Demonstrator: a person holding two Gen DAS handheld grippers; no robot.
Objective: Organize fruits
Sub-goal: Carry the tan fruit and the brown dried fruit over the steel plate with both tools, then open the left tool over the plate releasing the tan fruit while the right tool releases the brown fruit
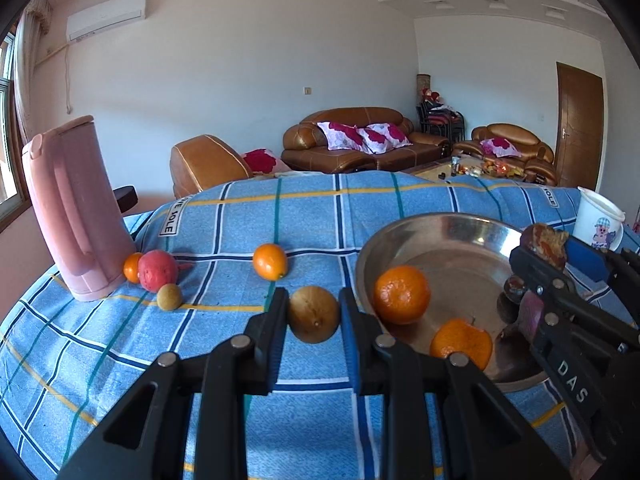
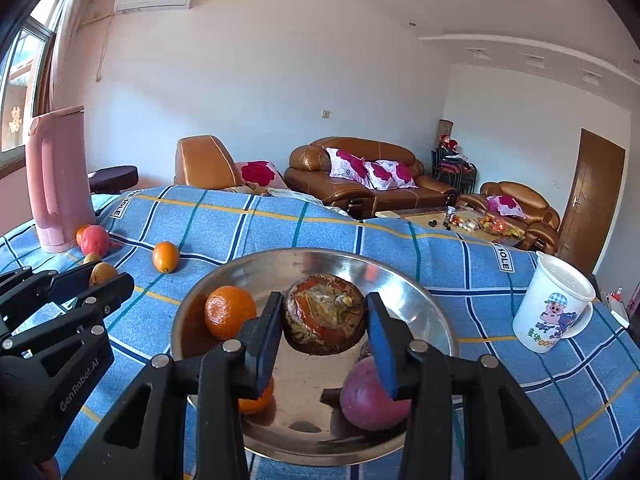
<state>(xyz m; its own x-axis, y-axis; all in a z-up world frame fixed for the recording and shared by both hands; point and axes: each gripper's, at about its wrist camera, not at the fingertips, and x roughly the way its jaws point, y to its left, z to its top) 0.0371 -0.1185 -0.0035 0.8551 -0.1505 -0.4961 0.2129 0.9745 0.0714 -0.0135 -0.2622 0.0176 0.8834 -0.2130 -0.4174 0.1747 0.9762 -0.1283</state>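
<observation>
My left gripper point(image 1: 314, 314) is shut on a brown round fruit point(image 1: 314, 314) resting on the blue checked cloth, just left of the steel bowl point(image 1: 452, 228). My right gripper point(image 2: 325, 316) is shut on a dark mottled red-brown fruit point(image 2: 325, 314) and holds it over the steel bowl point(image 2: 256, 268). The bowl holds an orange point(image 2: 230, 312), a second orange point(image 2: 256, 400) and a purple fruit point(image 2: 372, 400). On the cloth lie a kumquat point(image 1: 270, 261), a red fruit point(image 1: 158, 270), a small brown fruit point(image 1: 169, 297) and a small orange point(image 1: 131, 267).
A pink jug point(image 1: 76, 208) stands at the far left by the loose fruits. A white cartoon mug point(image 2: 554, 304) stands right of the bowl. Sofas and a coffee table are beyond the table's far edge.
</observation>
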